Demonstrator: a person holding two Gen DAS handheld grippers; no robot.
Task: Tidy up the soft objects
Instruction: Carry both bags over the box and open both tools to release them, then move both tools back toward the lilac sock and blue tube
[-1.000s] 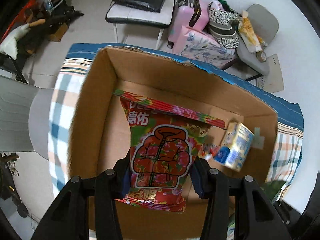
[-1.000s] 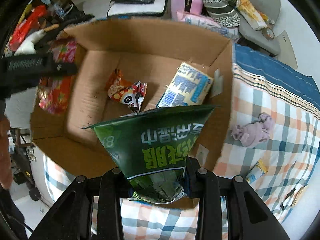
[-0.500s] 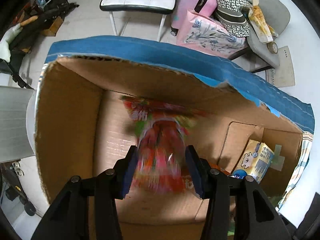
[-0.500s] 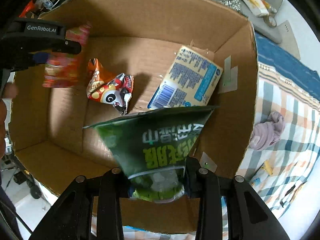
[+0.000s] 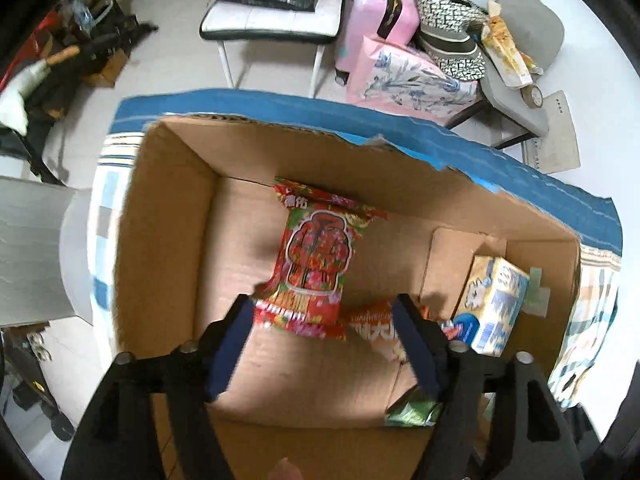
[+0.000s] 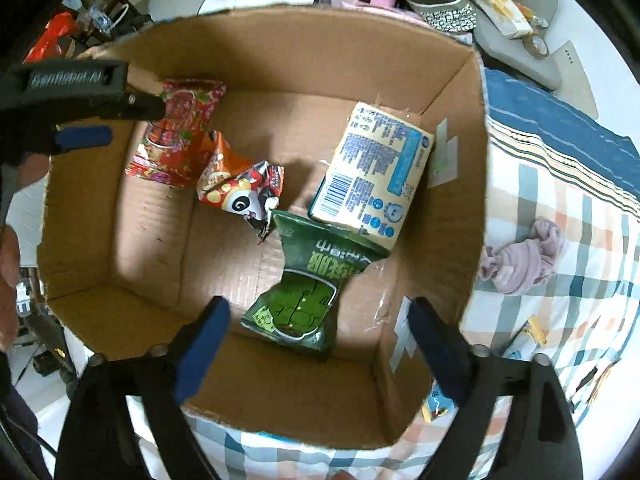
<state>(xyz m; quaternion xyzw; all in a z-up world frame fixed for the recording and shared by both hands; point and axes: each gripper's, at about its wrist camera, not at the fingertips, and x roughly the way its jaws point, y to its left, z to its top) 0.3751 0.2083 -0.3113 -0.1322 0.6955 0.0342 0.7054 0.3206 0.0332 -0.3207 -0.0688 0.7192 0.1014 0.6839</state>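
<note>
An open cardboard box (image 5: 168, 216) (image 6: 452, 128) sits on a checked cloth. Inside lie a red floral snack bag (image 5: 316, 256) (image 6: 180, 132), an orange panda snack bag (image 6: 240, 188) (image 5: 376, 328), a blue-and-white tissue pack (image 5: 496, 300) (image 6: 376, 176) and a green snack bag (image 6: 308, 292) (image 5: 412, 410). My left gripper (image 5: 324, 340) is open and empty just above the red bag's near end; it also shows in the right wrist view (image 6: 80, 120). My right gripper (image 6: 320, 344) is open and empty above the green bag.
A crumpled pink cloth (image 6: 520, 260) and small packets (image 6: 534, 330) lie on the checked cloth (image 6: 568, 184) right of the box. Beyond the box stand a bench (image 5: 272, 20), a pink suitcase (image 5: 376, 12), bags and a grey chair (image 5: 520, 64).
Both grippers opened and let go. The red bag dropped onto the box floor at the left. The green bag dropped onto the box floor next to the tissue pack.
</note>
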